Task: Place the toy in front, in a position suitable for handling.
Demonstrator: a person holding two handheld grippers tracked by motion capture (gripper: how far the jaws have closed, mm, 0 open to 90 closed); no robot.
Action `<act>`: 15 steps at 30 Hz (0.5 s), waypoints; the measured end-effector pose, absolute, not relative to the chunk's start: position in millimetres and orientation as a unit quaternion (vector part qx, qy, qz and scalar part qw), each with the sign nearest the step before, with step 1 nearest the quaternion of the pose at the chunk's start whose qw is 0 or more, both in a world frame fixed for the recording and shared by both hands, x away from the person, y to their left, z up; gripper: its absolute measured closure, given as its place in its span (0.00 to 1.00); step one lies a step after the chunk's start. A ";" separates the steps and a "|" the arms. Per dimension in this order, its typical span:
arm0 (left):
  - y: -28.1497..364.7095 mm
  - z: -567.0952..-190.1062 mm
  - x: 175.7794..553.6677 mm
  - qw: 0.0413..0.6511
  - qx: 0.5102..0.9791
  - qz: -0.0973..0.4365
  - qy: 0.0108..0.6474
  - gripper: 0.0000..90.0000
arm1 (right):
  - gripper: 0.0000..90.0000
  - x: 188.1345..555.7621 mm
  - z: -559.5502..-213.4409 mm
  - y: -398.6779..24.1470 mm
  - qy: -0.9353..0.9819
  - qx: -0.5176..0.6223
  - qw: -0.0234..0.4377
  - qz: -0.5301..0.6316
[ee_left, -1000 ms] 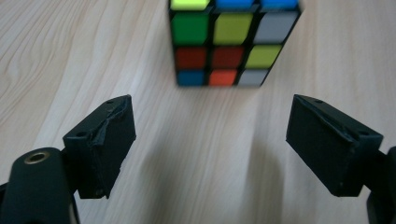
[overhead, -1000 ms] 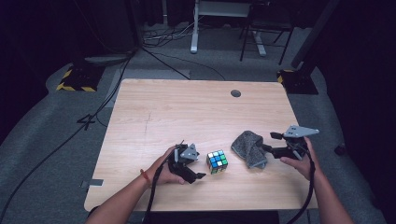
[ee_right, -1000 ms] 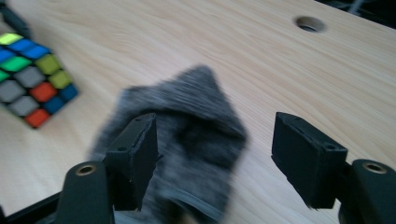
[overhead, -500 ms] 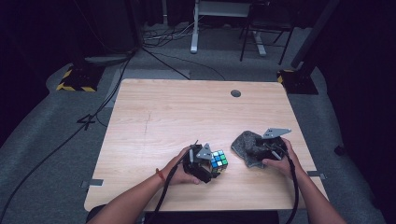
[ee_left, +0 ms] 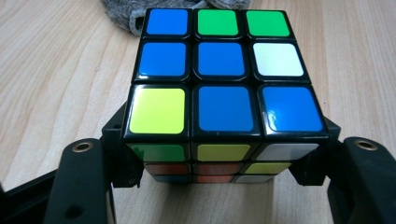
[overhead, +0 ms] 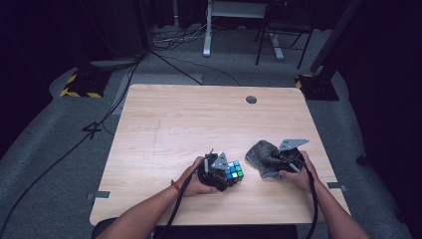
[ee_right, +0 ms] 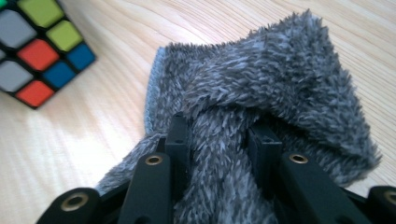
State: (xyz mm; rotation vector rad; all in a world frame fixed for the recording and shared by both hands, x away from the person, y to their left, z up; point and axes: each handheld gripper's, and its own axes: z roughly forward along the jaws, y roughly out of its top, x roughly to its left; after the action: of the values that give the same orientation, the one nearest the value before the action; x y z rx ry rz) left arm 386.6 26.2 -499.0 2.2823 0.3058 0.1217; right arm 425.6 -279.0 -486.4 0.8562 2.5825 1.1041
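On the near part of the wooden table (overhead: 199, 119) our left gripper (overhead: 219, 174) has just been closing its jaws and now clamps the puzzle cube (ee_left: 224, 88) by its two sides, blue face mostly up. Our right gripper (overhead: 281, 159) has also just been closing, pinching a fold of the grey fuzzy cloth (ee_right: 261, 93), which lies just beside the cube.
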 end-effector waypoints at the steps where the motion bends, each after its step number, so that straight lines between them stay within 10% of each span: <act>1: 26.2 -499.0 386.6 0.406 0.905 0.048 0.121 0.37 | 0.76 424.0 -484.0 -278.6 0.875 0.285 0.102 0.378; 15: 32.6 -479.1 382.3 0.408 0.906 0.067 0.094 0.37 | 0.76 380.1 -425.0 -235.6 0.853 0.182 0.062 0.486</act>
State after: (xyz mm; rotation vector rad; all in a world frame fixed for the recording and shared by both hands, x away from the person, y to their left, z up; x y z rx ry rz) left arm 382.3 32.6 -479.1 2.2829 0.2361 0.1696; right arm 380.1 -235.6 -425.0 0.5493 2.5782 1.4695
